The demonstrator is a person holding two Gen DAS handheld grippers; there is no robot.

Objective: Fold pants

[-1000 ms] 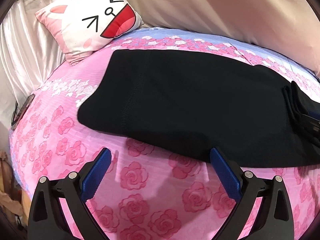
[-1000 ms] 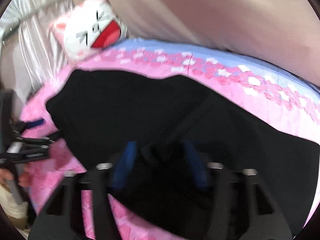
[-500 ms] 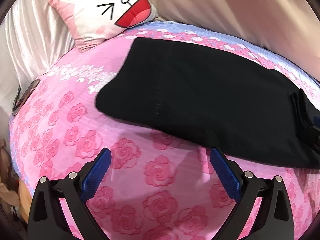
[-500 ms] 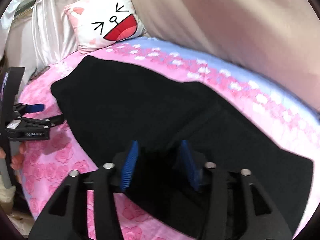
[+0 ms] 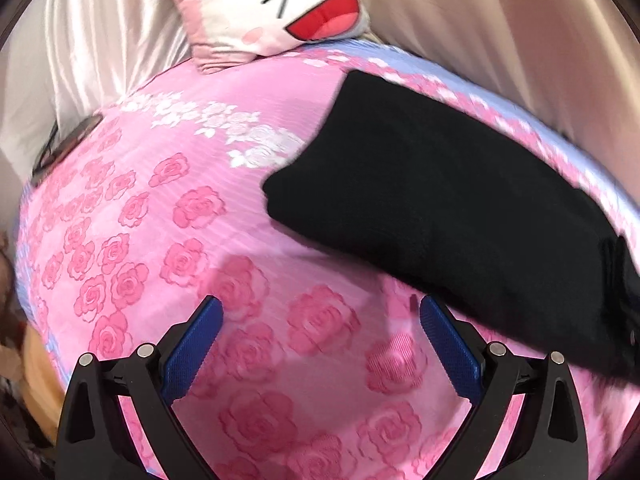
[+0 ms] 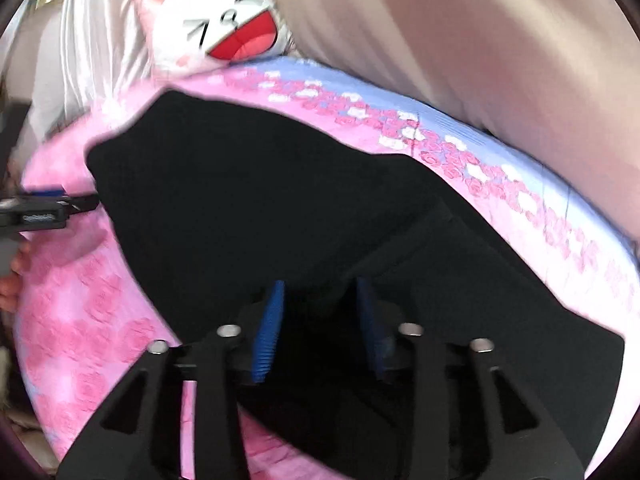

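- Two tongs are in play: your left tongs [image 5: 320, 344] are spread wide over bare rose-print bedspread [image 5: 168, 216] at the bottom of the left wrist view, with nothing between them.
- Your right tongs [image 6: 318, 322] are opening at the bottom centre of the right wrist view; black cloth lies between the blue pads [image 6: 268, 332], which no longer seem to press it.
- Black pants [image 6: 280, 208] lie flat on the bed, running from the upper left to the lower right of the right wrist view, one layer doubled over near the right tongs.
- Releasing there likely lets the folded layer settle.
- Your left tongs sit just beside the pants' left edge, probably ready for the next fold.
- Cat-face pillow [image 5: 280, 8] rests at the top, well apart.
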